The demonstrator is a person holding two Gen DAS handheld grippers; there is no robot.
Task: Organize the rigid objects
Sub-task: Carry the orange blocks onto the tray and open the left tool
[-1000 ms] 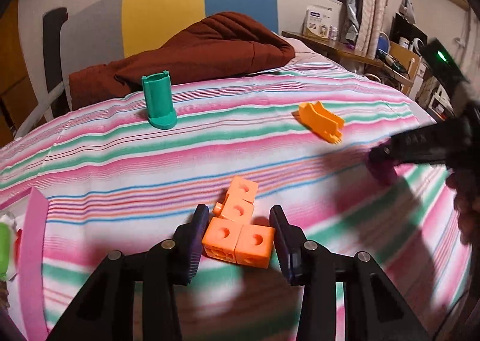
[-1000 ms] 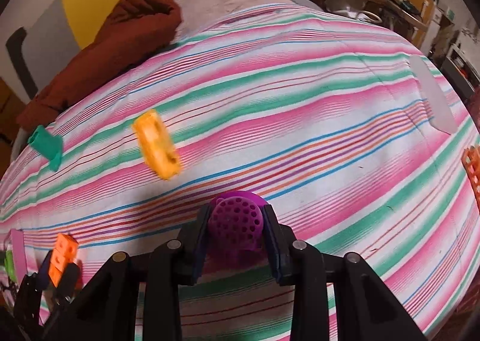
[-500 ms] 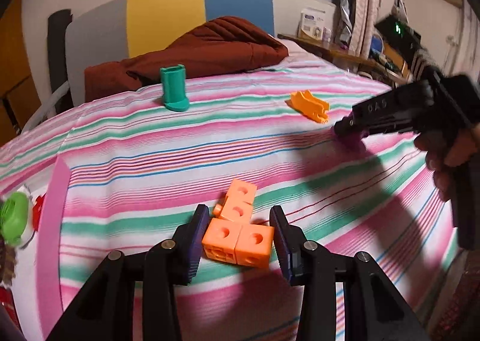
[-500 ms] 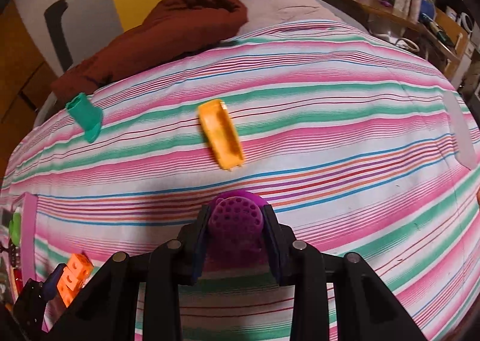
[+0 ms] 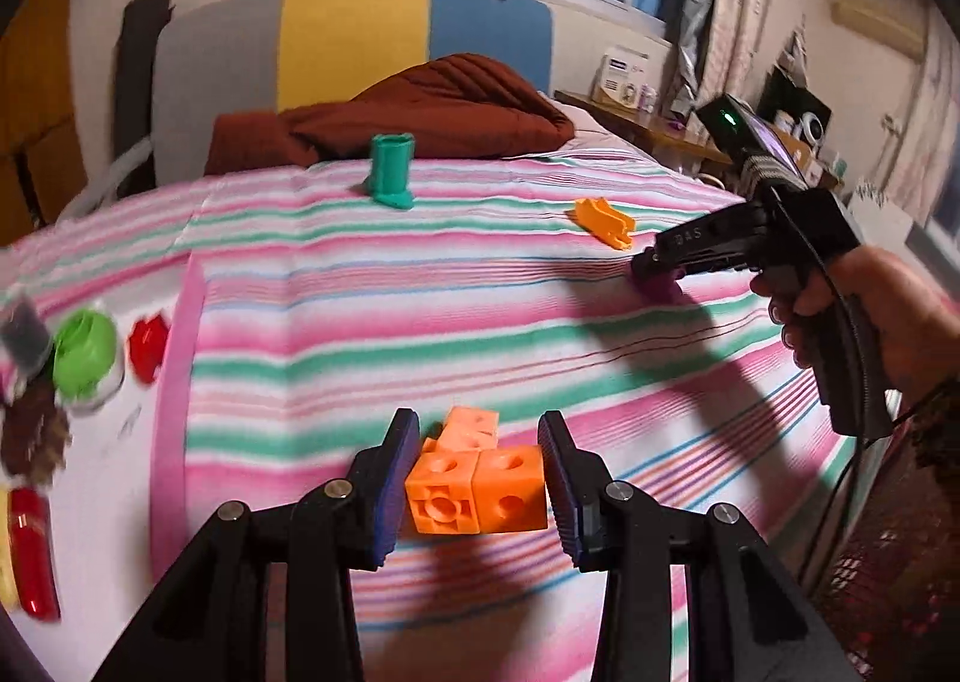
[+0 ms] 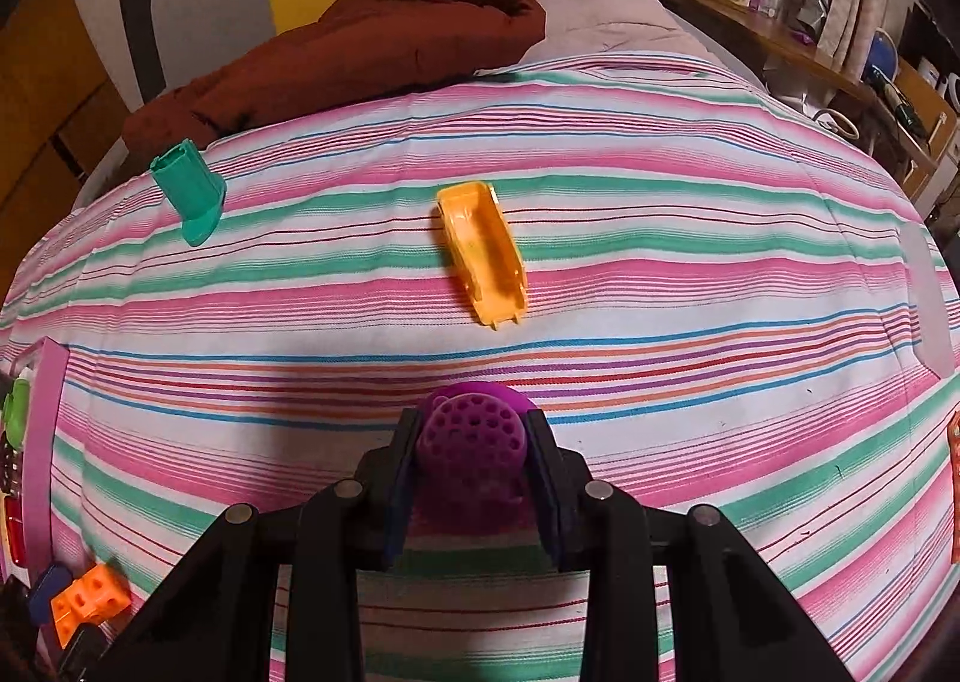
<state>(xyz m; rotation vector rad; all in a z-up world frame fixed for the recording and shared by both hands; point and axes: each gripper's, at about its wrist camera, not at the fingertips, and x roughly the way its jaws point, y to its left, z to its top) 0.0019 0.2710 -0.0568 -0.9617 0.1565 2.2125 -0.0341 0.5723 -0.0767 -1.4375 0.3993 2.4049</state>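
My left gripper (image 5: 479, 422) is shut on a cluster of orange cubes (image 5: 477, 481) and carries it just above the striped bedspread (image 5: 420, 334). In the right wrist view that cluster (image 6: 90, 607) shows at the bottom left corner. The right gripper (image 6: 473, 421) is shut on a purple perforated piece (image 6: 474, 439) low over the bed. From the left wrist view, the right gripper (image 5: 654, 274) is at the far right, held by a hand (image 5: 888, 310). A teal tube piece (image 6: 191, 196) stands at the back left. An orange-yellow trough piece (image 6: 483, 253) lies mid-bed.
A pink-rimmed tray (image 5: 174, 382) at the left edge holds a green lid (image 5: 84, 352) and red pieces (image 5: 147, 349). A brown blanket (image 5: 420, 111) lies against the headboard. A cluttered desk (image 6: 780, 39) stands beyond the bed's right side.
The left gripper has carried the orange cubes leftward, and the pink-rimmed tray has come further into its view. The right gripper has rolled slightly, still shut on the purple piece.
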